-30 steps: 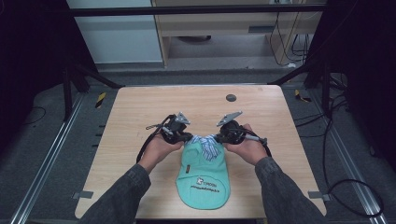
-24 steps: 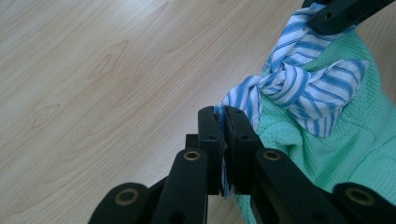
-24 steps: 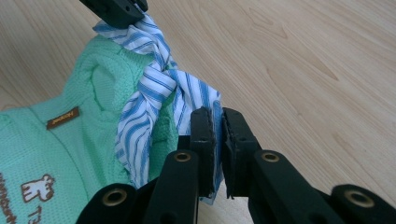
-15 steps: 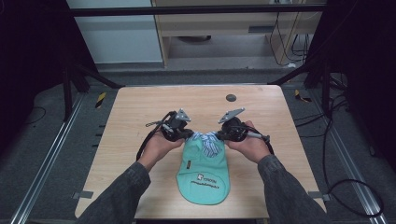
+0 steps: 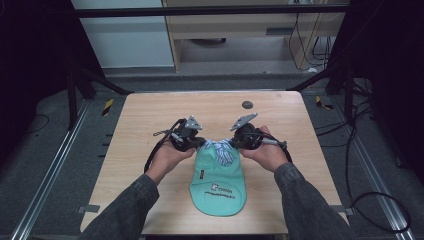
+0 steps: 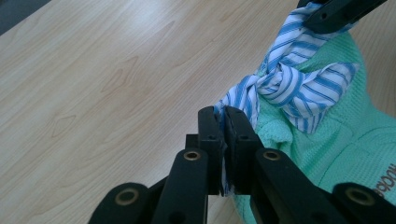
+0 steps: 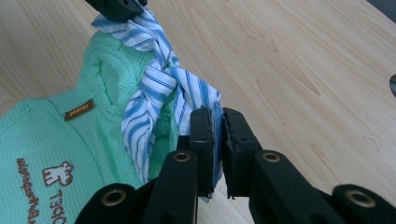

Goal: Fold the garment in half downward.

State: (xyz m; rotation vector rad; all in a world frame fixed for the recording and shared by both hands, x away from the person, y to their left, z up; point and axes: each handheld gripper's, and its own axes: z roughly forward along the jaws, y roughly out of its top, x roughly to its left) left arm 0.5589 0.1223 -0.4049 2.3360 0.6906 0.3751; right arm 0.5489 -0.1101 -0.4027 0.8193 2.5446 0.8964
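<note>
Hands low over the middle of the pale wood worktop (image 5: 150,130), and both tools are busy at the neck of a small mint-green garment (image 5: 218,185). It lies flat on the near half of the worktop, printed hem toward the person, collar end pointing away. At that collar sits a blue-and-white striped tie (image 5: 222,150), knotted, with its two ends running out sideways.

Left hand-held gripper (image 5: 199,145) — jaws pinched down tight on one striped end; the left gripper view shows the cloth (image 6: 243,100) squeezed flat between the two black pads, the knot (image 6: 285,81) just beyond them. Right hand-held gripper (image 5: 234,145) — same story on the opposite side, jaws clamped narrow on the other striped end (image 7: 205,100), fabric sandwiched between the pads in the right gripper view. There the tie twists up over the green collar (image 7: 107,65), and a small brown label (image 7: 78,109) and a printed dog logo (image 7: 53,177) show on the garment.

The two grippers face each other, close together, the knot between them. A dark round spot (image 5: 247,104) sits on the worktop farther back, well apart from the action.
</note>
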